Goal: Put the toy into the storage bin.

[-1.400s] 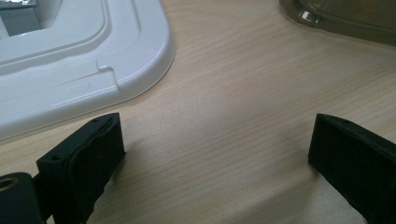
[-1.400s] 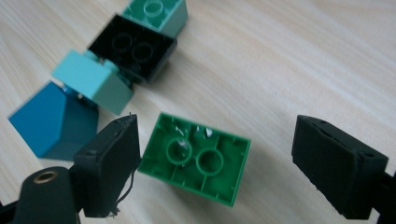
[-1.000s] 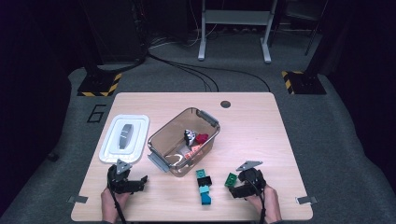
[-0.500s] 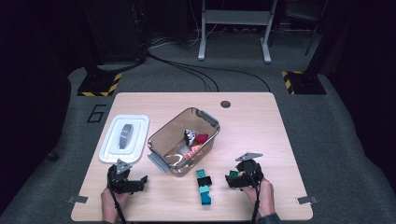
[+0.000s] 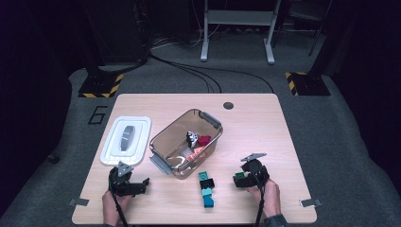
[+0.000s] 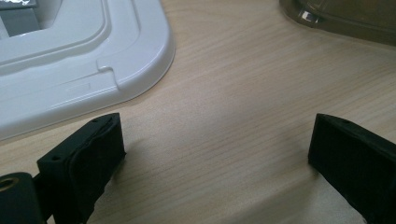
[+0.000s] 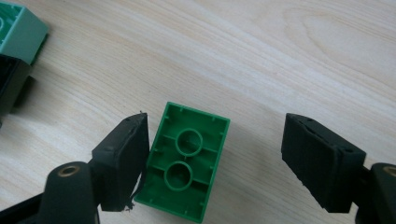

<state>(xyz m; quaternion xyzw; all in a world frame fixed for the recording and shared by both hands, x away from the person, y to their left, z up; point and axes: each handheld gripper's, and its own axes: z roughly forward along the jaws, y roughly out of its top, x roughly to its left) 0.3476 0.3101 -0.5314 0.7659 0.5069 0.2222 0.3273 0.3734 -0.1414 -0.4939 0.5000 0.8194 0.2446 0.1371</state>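
Observation:
A green brick point(image 7: 187, 165) lies upside down on the table, its hollow underside facing up, between the jaws of my right gripper point(image 7: 219, 140). The left pad touches the brick's side while the right pad stands well clear of it. These jaws have just been closing. In the high view, the right gripper point(image 5: 239, 180) and the green brick point(image 5: 239, 175) sit right of a short row of joined bricks point(image 5: 206, 189) in green, black, teal and blue. My left gripper point(image 5: 142, 185) rests open on bare wood at the front left, with nothing between its jaws point(image 6: 215, 144).
A clear brown bin point(image 5: 208, 118) holding a few small toys stands at the table's middle. Its white lid point(image 5: 126, 139) lies flat to the left, close ahead of the left gripper point(image 6: 70, 60). The bin's corner point(image 6: 345, 18) shows at the upper right in the left gripper view.
My right hand has shifted a little away from the front edge and turned slightly. The left hand has stayed still.

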